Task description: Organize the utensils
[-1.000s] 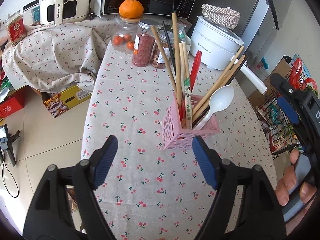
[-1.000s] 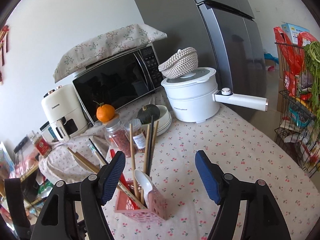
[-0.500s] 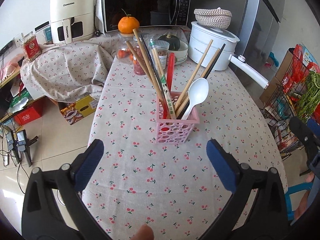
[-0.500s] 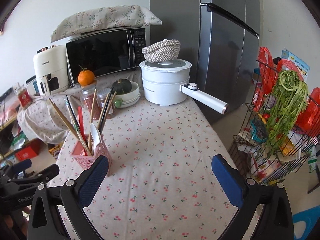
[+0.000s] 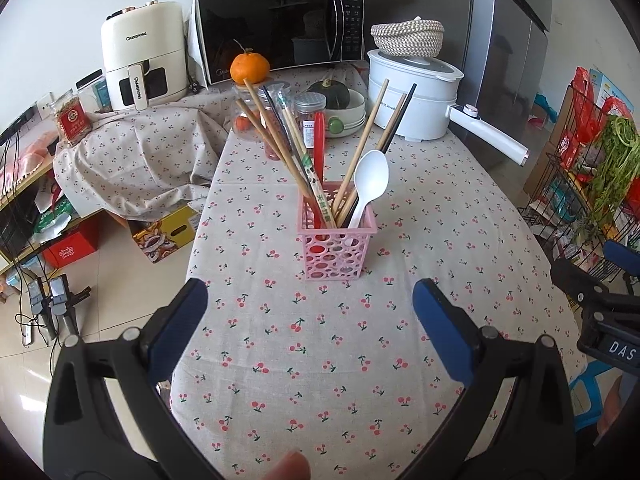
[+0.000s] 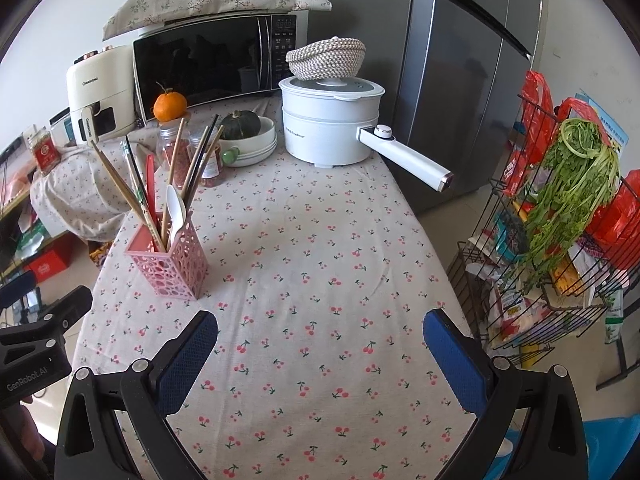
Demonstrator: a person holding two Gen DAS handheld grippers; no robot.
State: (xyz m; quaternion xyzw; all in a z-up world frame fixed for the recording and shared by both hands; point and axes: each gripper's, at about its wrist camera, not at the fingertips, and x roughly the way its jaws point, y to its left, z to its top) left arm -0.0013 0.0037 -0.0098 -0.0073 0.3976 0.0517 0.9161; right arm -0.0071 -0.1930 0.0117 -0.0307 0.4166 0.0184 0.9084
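A pink perforated utensil holder stands on the cherry-print tablecloth. It holds several wooden chopsticks, dark chopsticks, a red utensil and a white spoon. It also shows in the right wrist view, at the left. My left gripper is open and empty, well in front of the holder. My right gripper is open and empty over the table's near end, to the right of the holder.
At the table's far end stand jars, an orange, a bowl with a squash, a white electric pot with a long handle, a microwave and an air fryer. A wire rack of groceries stands at the right.
Both grippers have pulled back from the holder and levelled out. The holder now sits farther off in both views. Both grippers stay open.
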